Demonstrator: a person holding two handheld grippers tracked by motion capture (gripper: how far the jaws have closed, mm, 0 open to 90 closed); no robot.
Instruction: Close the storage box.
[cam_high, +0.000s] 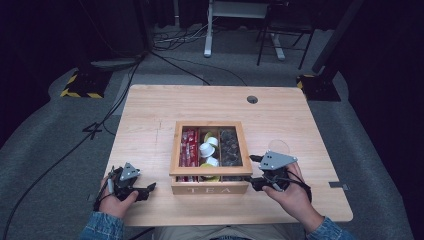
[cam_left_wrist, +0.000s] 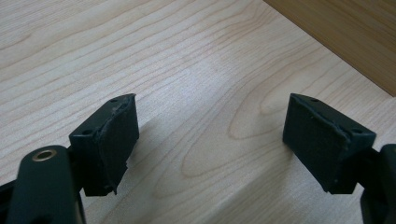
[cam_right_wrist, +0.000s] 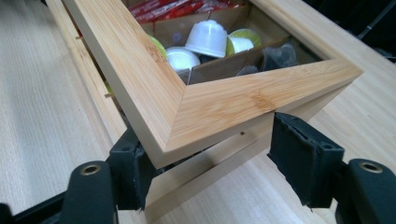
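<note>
Wooden tea box (cam_high: 210, 189) sits mid-table, near my edge of the table (cam_high: 150, 115), "TEA" on its front wall. Glass-paned lid frame (cam_right_wrist: 219, 100) is over the box, its near corner lifted a little off the body with a gap under it in the right gripper view. Through the pane I see three compartments: red packets (cam_high: 189, 147) on the left, white and yellow-green capsules (cam_high: 207, 149) in the middle, dark pouches (cam_high: 230, 147) on the right.

My right gripper (cam_high: 256, 183) is at the box's front right corner, jaws spread with the lid corner between them; the left pad in its own view is right against the lid edge, the other pad stands clear of the wood, so no pinch.

My left gripper (cam_high: 150, 189) rests on the table just left of the box, not touching it, jaws spread wide with only bare wood between them. Box side shows at the top right corner of the left gripper view
</note>
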